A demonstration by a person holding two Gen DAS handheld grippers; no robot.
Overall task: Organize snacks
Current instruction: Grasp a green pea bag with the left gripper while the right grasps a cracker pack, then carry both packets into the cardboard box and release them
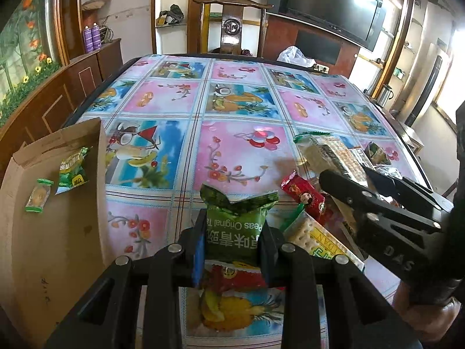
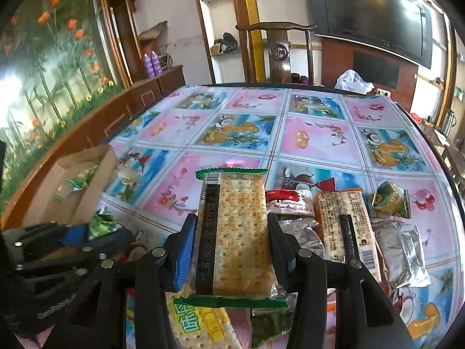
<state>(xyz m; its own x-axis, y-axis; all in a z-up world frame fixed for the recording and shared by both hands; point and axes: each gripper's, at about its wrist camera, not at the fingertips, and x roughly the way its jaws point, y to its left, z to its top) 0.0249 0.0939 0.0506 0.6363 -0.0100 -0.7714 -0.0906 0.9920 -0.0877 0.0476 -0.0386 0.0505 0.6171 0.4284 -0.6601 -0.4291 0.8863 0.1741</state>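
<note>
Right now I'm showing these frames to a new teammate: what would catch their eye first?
Probably the two held snacks: the left gripper pinches a green pea packet, the right gripper a clear-wrapped cracker pack. Next, the bright fruit-print tablecloth, the snack heap at its near right, and the cardboard box at left holding a few packets.

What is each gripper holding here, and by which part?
Left gripper: green pea snack packet, pinched across its lower body. Right gripper: clear-wrapped cracker pack, clamped by its long sides.

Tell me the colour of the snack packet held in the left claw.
Green peas snack packet, with white lettering; the left wrist view shows it best.
</note>
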